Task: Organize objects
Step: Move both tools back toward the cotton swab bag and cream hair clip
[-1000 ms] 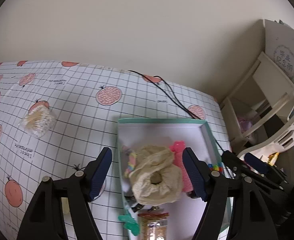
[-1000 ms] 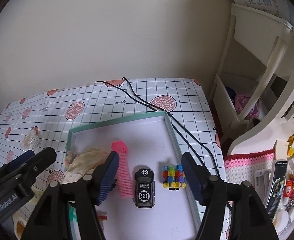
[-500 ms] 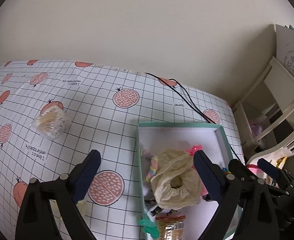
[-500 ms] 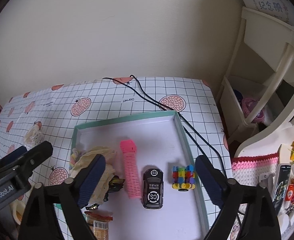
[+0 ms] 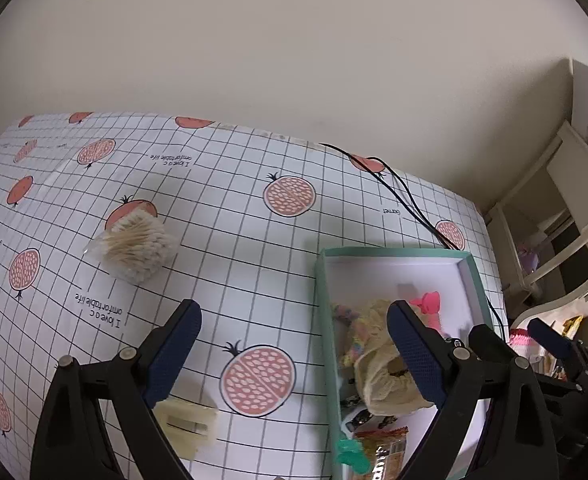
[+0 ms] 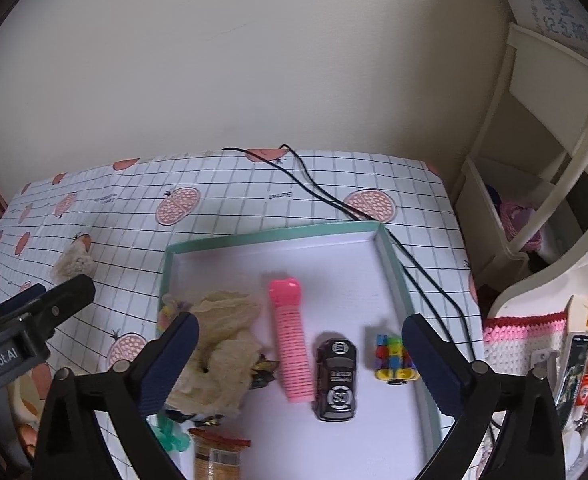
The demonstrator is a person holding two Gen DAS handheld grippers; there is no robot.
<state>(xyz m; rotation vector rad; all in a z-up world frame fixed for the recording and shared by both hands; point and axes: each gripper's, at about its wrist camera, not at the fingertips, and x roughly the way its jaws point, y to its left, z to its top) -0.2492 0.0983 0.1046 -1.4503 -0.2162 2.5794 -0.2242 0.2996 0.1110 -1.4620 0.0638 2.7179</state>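
Observation:
A teal-rimmed box lies on the gridded tablecloth. Inside it are a cream scrunchie, a pink roller, a black toy car, a multicoloured block toy, a pastel hair tie, a teal clip and a snack packet. My left gripper hangs open over the cloth and the box's left rim, holding nothing. My right gripper is open above the box, empty. A bundle of cotton swabs and a cream piece lie on the cloth outside the box.
A black cable runs from the wall past the box's right side. A white shelf unit with pink yarn stands at the right, beside a crocheted cover and several small items. A wall lies behind the table.
Both grippers have pulled back and up from the box. The left one has shifted left, off the scrunchie and over the cloth. Both opened wider.

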